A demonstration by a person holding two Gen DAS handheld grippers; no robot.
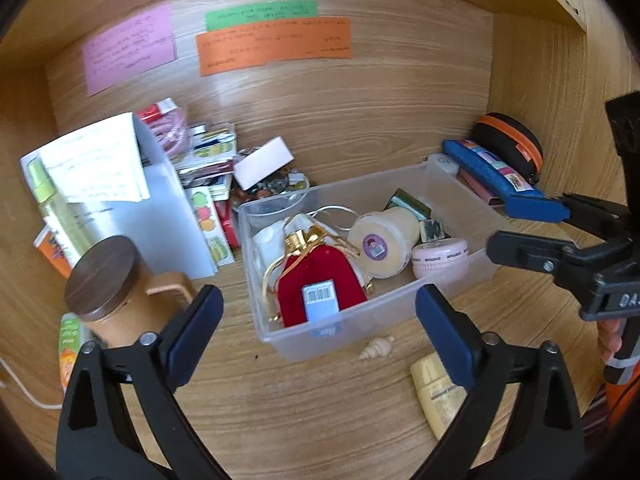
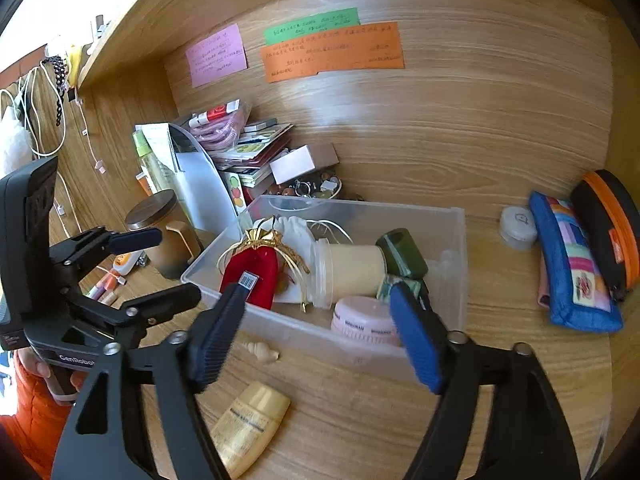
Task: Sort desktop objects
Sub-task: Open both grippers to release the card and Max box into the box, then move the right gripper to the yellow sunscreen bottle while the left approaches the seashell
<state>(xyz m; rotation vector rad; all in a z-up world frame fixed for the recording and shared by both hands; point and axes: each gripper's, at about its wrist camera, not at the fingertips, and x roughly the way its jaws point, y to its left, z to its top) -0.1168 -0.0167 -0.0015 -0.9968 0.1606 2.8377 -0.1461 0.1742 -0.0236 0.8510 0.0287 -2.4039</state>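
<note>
A clear plastic bin (image 1: 404, 312) (image 2: 454, 240) stands on the wooden desk. It holds a red velvet pouch (image 1: 316, 276) (image 2: 256, 274), a cream jar (image 1: 386, 244) (image 2: 356, 270), a pink round case (image 1: 440, 256) (image 2: 364, 322) and a green block (image 2: 402, 254). A small shell (image 1: 377, 349) (image 2: 262, 351) and a yellow bottle (image 1: 438, 394) (image 2: 248, 424) lie in front of the bin. My left gripper (image 1: 318, 328) (image 2: 160, 264) is open and empty before the bin. My right gripper (image 2: 316, 332) (image 1: 532, 220) is open and empty at the bin's near wall.
A brown lidded mug (image 1: 116, 284) (image 2: 160, 228), a white file stand with papers (image 1: 132, 200) and a pile of small items sit to the left. A blue pencil case (image 2: 572, 264) (image 1: 496, 180), a black-orange pouch (image 2: 608, 224) and a small white jar (image 2: 518, 222) lie to the right.
</note>
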